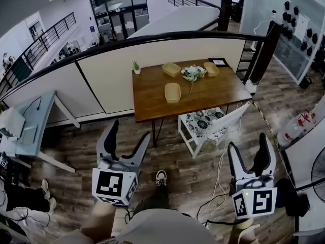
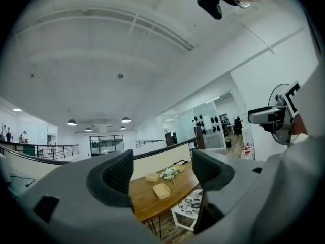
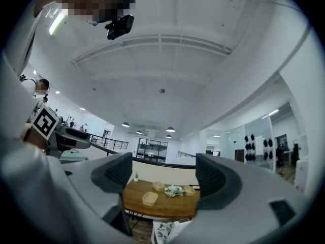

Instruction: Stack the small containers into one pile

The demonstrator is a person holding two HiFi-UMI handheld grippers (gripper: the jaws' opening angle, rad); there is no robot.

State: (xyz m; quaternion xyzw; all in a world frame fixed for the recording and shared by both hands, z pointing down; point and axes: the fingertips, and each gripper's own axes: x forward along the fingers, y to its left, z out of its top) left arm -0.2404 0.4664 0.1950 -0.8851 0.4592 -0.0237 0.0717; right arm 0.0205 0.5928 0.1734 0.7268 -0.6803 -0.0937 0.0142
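Three small tan containers sit apart on the wooden table (image 1: 152,98): one near the front (image 1: 172,92), one at the back (image 1: 171,68) and one at the right (image 1: 211,68). My left gripper (image 1: 127,139) and right gripper (image 1: 250,149) are held over the floor, well short of the table. Both stand open with nothing between their jaws. In the left gripper view the front container (image 2: 161,190) shows between the jaws, far off. The right gripper view shows the front container (image 3: 150,197) between its jaws, also distant.
A white flower bouquet (image 1: 193,73), a small potted plant (image 1: 136,67) and a black frame (image 1: 219,62) share the table. A white chair with a floral cushion (image 1: 203,121) stands in front of it. A light blue table (image 1: 30,121) is at the left. Cables lie on the floor.
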